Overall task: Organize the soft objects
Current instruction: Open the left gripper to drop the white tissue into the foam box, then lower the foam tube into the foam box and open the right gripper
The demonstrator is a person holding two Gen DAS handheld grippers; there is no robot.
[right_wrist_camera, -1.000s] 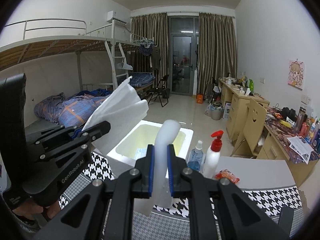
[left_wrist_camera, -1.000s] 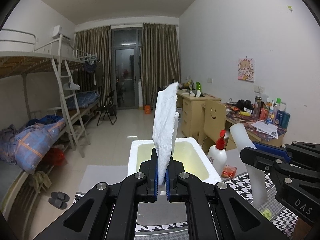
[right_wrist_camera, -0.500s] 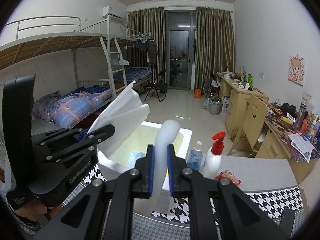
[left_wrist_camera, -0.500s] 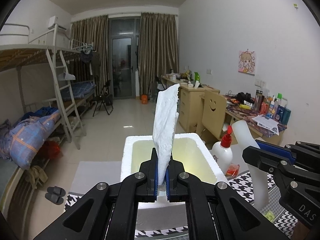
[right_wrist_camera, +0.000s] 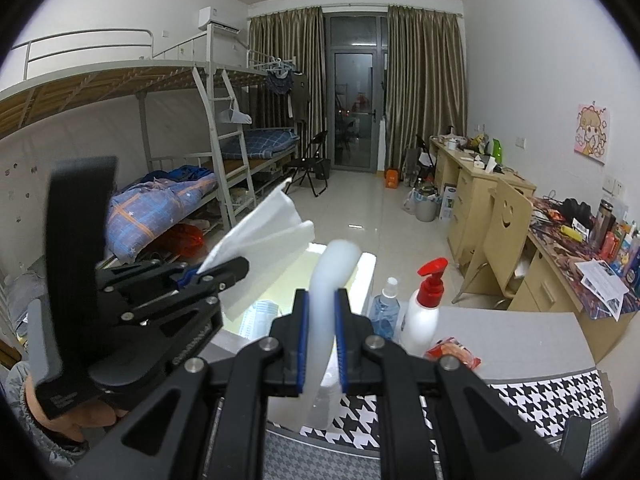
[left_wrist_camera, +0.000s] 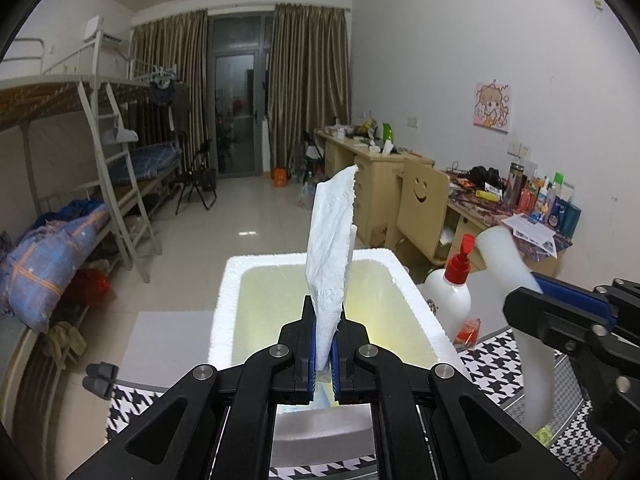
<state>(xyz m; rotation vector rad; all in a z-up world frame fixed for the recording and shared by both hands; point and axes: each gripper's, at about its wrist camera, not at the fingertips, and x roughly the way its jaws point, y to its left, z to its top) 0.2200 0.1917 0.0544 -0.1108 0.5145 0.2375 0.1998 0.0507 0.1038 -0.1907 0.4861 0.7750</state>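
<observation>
My left gripper (left_wrist_camera: 323, 354) is shut on a white folded tissue sheet (left_wrist_camera: 331, 252) that stands upright over the near end of a white foam box (left_wrist_camera: 224, 300). It also shows in the right wrist view (right_wrist_camera: 212, 276) with the tissue (right_wrist_camera: 264, 236) sticking out. My right gripper (right_wrist_camera: 322, 340) is shut on a translucent white soft tube-like piece (right_wrist_camera: 332, 272), held upright beside the box's right side; it also shows in the left wrist view (left_wrist_camera: 506, 256).
A white pump bottle with a red top (right_wrist_camera: 426, 312), a clear spray bottle (right_wrist_camera: 386, 312) and a red packet (right_wrist_camera: 452, 354) stand right of the box. A houndstooth mat (right_wrist_camera: 540, 404) covers the near table. Desks and a chair (right_wrist_camera: 504, 240) stand at right, bunk beds (right_wrist_camera: 160, 208) at left.
Both grippers have moved forward a little toward the foam box, still holding their pieces. The box looks nearer and lower in both views.
</observation>
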